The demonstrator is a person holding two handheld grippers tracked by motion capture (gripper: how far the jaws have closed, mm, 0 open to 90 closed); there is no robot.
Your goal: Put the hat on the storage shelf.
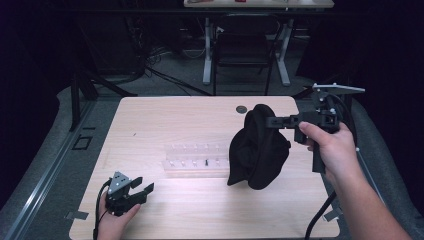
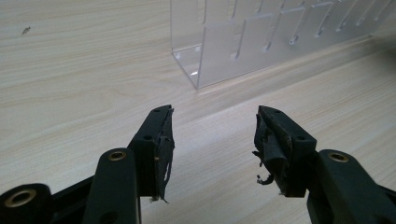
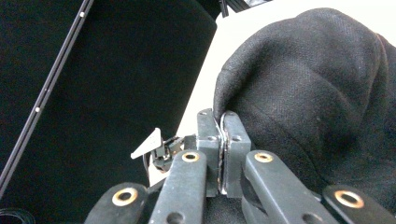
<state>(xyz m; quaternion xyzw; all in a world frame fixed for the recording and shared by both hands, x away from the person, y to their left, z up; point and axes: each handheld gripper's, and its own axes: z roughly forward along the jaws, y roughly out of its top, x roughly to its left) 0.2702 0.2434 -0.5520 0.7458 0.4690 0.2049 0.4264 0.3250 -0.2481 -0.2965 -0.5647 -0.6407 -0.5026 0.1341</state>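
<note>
left gripper (image 1: 142, 189) idle, black cloth (image 1: 257, 150) lifted by the right gripper (image 1: 267, 121)
left gripper rests released on the table (image 1: 200, 210) before the clear rack (image 1: 197, 159); right gripper clenches the cloth's top edge, its hem barely over the table. next, likely carry it clear or drape it.

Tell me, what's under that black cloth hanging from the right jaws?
The black cloth hangs from the right gripper over the table. Below it lies the right end of a clear rack. That end, and anything on it, is covered.
</note>
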